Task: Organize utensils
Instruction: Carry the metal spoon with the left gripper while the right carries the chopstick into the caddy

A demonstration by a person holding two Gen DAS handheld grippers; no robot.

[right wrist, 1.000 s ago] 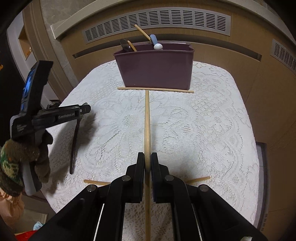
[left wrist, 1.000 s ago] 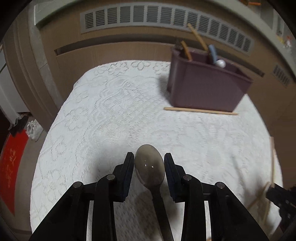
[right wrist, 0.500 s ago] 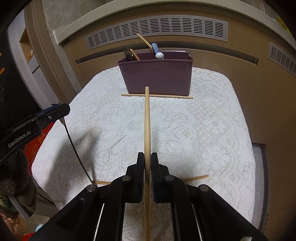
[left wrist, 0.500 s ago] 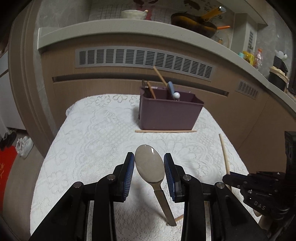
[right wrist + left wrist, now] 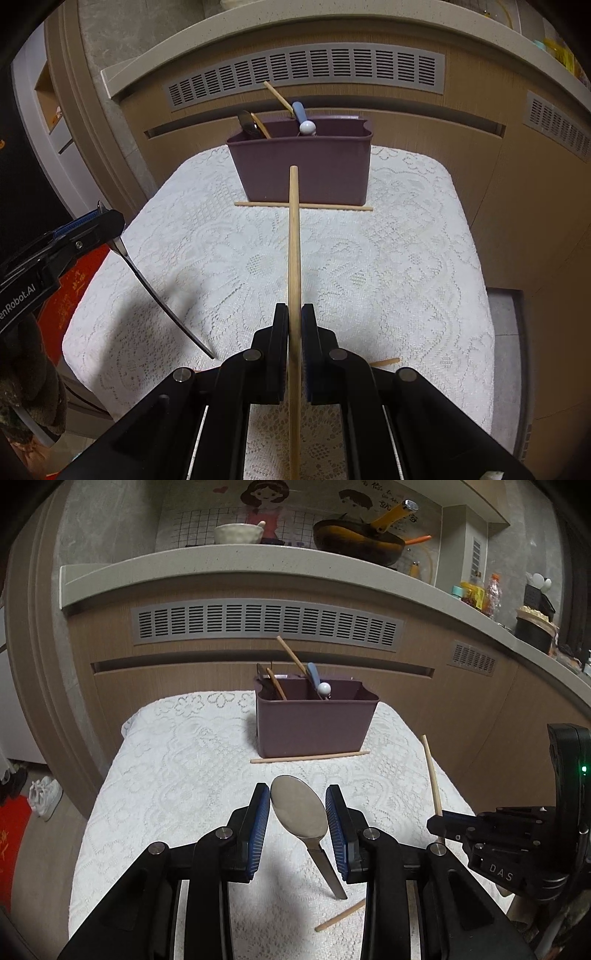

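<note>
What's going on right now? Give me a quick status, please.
Left gripper shut on spoon, lifted. Right gripper shut on chopstick, pointing at purple bin. One chopstick lies before the bin.

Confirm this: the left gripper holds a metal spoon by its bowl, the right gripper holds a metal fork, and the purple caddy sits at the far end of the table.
Not quite: the right gripper is shut on a wooden chopstick, not a fork, as the right wrist view shows. The rest stands: the left gripper holds the metal spoon by its bowl, and the purple caddy sits at the table's far end.
</note>
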